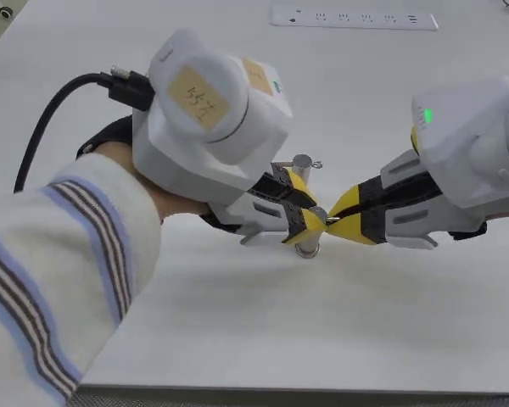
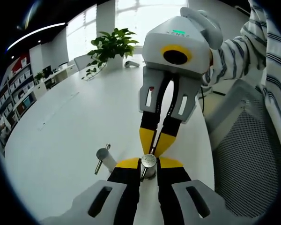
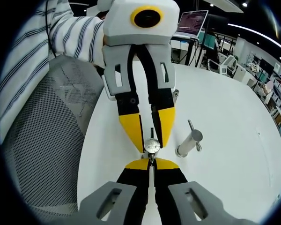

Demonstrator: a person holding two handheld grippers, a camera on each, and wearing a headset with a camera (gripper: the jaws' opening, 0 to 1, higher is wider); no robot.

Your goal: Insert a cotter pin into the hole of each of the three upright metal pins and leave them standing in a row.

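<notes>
Left claw [image 2: 149, 165] clamped on an upright metal pin [image 3: 152, 146] on the bench [image 1: 237, 322] — right claw [image 3: 152, 164] pinched tight on a cotter pin [image 3: 152, 158] at that pin's side. Just beyond it, second pin [image 1: 302, 163] — upright, cotter through.

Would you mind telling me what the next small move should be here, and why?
Probably ease the right gripper forward a touch, pushing its cotter pin through the hole. The left gripper clamps the metal pin upright, the right one's shut tips sit right at it, and the second pin behind already carries its cotter.
</notes>
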